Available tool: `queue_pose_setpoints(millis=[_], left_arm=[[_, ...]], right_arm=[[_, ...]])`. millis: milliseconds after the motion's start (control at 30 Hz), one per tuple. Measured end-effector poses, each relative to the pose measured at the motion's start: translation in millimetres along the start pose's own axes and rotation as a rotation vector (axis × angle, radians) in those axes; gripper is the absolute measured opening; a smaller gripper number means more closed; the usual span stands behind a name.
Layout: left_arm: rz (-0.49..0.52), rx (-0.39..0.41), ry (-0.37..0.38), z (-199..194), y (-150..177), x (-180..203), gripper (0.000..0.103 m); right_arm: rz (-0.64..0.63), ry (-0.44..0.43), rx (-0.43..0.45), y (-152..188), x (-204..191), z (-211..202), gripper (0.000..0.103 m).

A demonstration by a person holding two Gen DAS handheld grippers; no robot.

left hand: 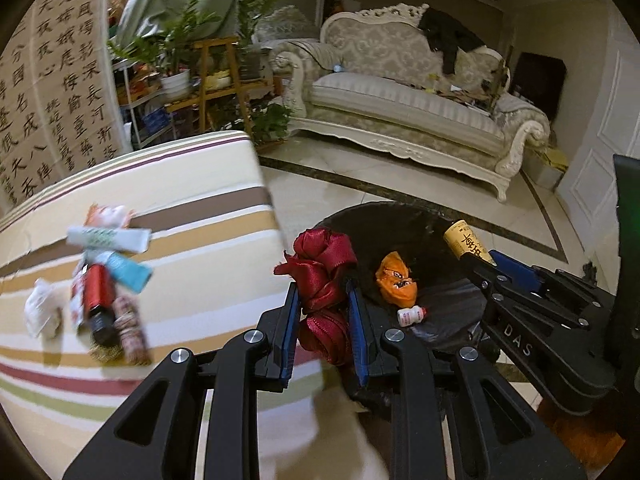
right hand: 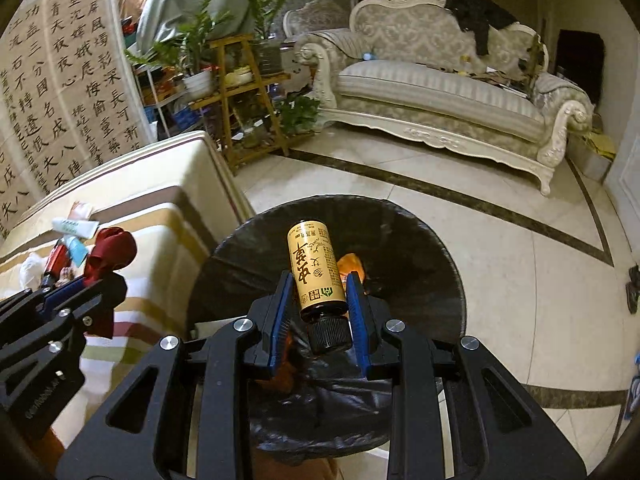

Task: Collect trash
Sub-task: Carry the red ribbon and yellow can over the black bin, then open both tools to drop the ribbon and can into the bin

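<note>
Pinching a bunched red satin ribbon [left hand: 320, 280] between its blue-padded fingers, the left gripper [left hand: 323, 292] holds it at the rim of the black-lined trash bin [left hand: 440, 312], right beside the striped table [left hand: 192, 184]. The right gripper [right hand: 318, 284] clamps a yellow bottle with a black cap [right hand: 318, 270] over the open bin, cap toward the camera. Inside the bin lie an orange wrapper [left hand: 396, 280] and a small white bottle [left hand: 411, 315], while a white tube [left hand: 108, 239], a red tube [left hand: 96, 300] and other wrappers sit clustered on the table.
</note>
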State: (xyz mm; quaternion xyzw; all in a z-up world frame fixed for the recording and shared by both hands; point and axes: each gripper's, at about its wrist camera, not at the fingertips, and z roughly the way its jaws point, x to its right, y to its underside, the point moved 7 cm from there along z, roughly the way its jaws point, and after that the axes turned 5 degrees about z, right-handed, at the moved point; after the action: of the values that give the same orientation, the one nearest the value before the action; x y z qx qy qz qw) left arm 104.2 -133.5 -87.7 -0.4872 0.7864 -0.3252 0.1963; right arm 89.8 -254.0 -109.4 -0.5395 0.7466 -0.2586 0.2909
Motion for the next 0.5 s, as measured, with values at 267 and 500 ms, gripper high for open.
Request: queue_pose_setpoints(millis=[267, 500], left_arm=[[0.035, -0.033, 0.007, 24.4, -10.2, 16.6, 0.024], [0.002, -0.046, -0.007, 25.9, -5.5, 12.0, 0.048]], right_arm=[[0.027, 0.012, -0.003, -3.3, 16.4, 12.8, 0.027], [0.058, 0.024, -0.003, -4.4, 27.8, 13.6, 0.042]])
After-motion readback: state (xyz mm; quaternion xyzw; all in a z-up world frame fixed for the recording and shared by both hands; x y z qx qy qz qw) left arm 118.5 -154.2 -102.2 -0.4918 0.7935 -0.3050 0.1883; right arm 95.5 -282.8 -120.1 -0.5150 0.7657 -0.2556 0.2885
